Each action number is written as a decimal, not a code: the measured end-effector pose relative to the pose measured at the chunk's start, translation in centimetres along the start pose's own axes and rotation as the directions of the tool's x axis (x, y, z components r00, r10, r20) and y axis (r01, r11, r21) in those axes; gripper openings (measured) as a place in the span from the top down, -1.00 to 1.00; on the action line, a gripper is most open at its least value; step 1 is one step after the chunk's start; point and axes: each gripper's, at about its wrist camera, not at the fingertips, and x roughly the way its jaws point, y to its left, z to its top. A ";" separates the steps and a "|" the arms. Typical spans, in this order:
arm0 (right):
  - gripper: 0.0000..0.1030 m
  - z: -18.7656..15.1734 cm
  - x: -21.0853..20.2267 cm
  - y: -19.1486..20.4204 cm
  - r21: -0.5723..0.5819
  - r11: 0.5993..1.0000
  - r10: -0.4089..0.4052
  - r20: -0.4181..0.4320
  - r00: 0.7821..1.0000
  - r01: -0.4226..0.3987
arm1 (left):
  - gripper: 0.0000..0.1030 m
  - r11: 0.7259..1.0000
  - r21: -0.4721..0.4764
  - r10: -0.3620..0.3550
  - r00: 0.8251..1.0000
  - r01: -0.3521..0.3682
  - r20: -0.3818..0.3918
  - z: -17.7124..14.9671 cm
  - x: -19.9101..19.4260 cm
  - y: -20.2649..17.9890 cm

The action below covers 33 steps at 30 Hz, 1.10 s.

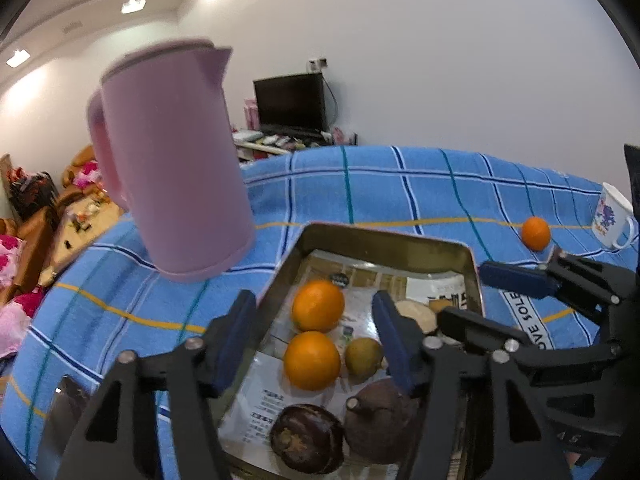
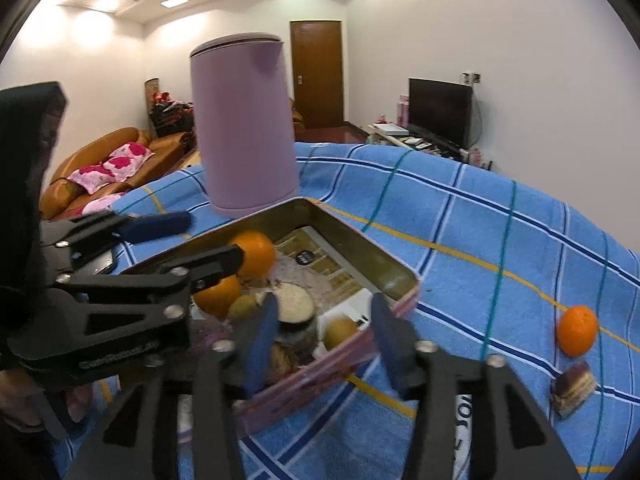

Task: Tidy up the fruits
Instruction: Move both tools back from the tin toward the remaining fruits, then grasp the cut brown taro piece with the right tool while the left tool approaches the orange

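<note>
I have both grippers hanging over the near end of the tin tray (image 1: pixel 384 242), which sits low in the centre of both views on the blue checked cloth (image 1: pixel 400 184). In the left wrist view the left gripper (image 1: pixel 316 336) stands with its jaws parted and nothing pressed between the pads; two oranges (image 1: pixel 318 305) lie framed in the gap, with a small greenish-brown fruit (image 1: pixel 363 354) just right of the nearer one and two dark purple-brown fruits (image 1: pixel 307 444) at the bottom edge. In the right wrist view the right gripper (image 2: pixel 324 336) is likewise released, its blue pads straddling the tray's near wall without clamping it, a pale cut-faced fruit (image 2: pixel 295 300) showing just behind. So both hands are free, and I judge the next job is the loose orange (image 2: pixel 577 330) at the right of that frame, well apart from the tray, with a small layered brown block (image 2: pixel 573 388) just below it. I would take it with the right hand, since it lies on that side, coming in low over the cloth and closing across its widest part so it cannot roll away. I should keep clear of the white mug (image 1: pixel 612 216) at the far right of the left view, and of the pink jug (image 1: pixel 172 160) upper left of the tray, then set the orange in the open paper-lined patch at the far end
</note>
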 end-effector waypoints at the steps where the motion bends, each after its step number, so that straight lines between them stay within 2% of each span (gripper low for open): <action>1: -0.07 0.0 -0.1 -0.2 0.006 1.000 0.001 0.003 1.000 -0.001 | -0.27 1.000 0.001 -0.004 1.000 0.004 0.004 0.1 -0.2 -0.1; 3: -0.07 -0.2 -0.4 -0.7 0.021 1.000 -0.010 0.004 1.000 0.010 | -0.28 1.000 -0.004 -0.014 1.000 0.014 0.010 0.4 -0.6 -0.4; 7: -0.07 -0.4 -1.9 -2.7 0.038 0.994 -0.105 0.007 0.994 0.105 | -0.51 0.999 -0.009 -0.034 0.999 0.035 0.041 1.1 -1.7 -1.6; 10: -0.07 -0.8 -3.3 -5.0 0.073 0.985 -0.160 0.004 0.987 0.160 | -0.52 0.998 0.006 -0.064 0.997 0.064 0.048 1.5 -2.2 -3.1; 13: -0.07 -1.7 -4.3 -9.0 0.123 0.954 -0.272 -0.029 0.962 0.273 | -0.55 0.995 0.020 -0.099 0.994 0.099 0.041 1.8 -2.1 -5.1; 18: -0.07 -3.7 -4.6 -14.0 0.218 0.928 -0.286 -0.107 0.952 0.303 | -0.56 0.984 0.045 -0.172 0.985 0.171 0.003 2.0 -1.7 -8.8; 21: -0.07 -4.3 -4.2 -15.3 0.249 0.926 -0.255 -0.140 0.957 0.284 | -0.56 0.979 0.063 -0.194 0.981 0.195 -0.018 2.3 -1.0 -10.9; 23: -0.07 -4.6 -3.9 -15.7 0.264 0.929 -0.228 -0.150 0.962 0.261 | -0.56 0.976 0.078 -0.201 0.979 0.203 -0.028 2.4 -0.7 -12.0; 33: -0.07 -4.8 -2.4 -17.8 0.318 0.907 -0.218 -0.206 0.954 0.276 | -0.59 0.972 0.122 -0.196 0.979 0.202 -0.065 2.4 0.6 -15.4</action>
